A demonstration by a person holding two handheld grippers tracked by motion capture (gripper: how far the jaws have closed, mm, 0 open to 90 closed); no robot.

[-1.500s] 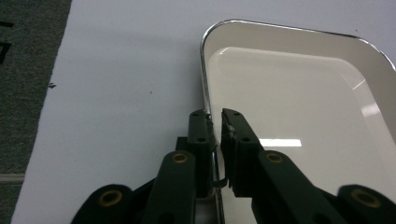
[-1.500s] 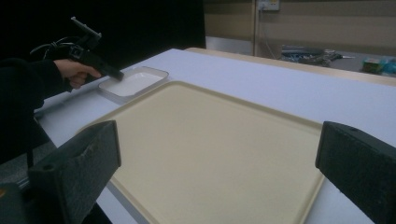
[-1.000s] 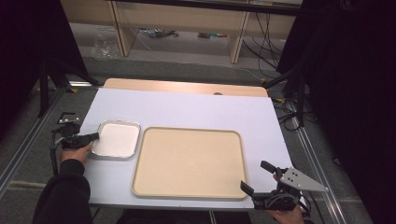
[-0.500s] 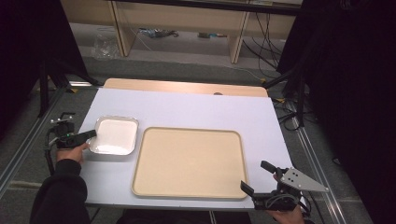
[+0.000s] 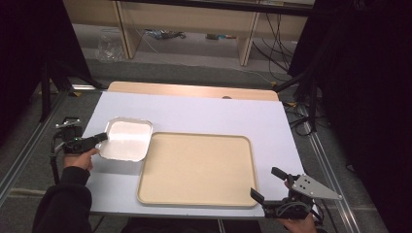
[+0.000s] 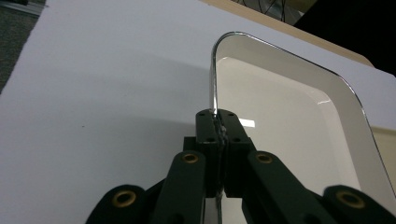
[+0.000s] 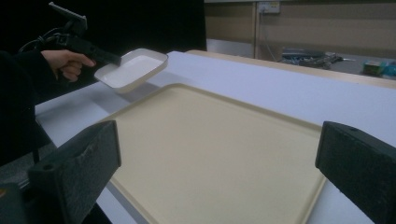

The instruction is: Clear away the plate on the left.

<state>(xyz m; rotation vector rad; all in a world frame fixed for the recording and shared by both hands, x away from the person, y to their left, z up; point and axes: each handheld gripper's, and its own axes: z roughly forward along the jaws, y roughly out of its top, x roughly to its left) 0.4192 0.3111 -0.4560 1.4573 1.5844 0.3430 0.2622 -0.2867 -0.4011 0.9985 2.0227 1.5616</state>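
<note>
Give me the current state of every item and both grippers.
White dish: empty, lifted off the table, held by its rim.
Beige tray: empty, flat on the table.
Left gripper: shut on the dish's rim.
Right gripper: open, holding nothing, at the tray's near corner.

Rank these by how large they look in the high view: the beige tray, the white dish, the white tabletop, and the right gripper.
1. white tabletop
2. beige tray
3. white dish and right gripper: they look similar, and the gripper is nearer the camera, so no ranking.
</note>
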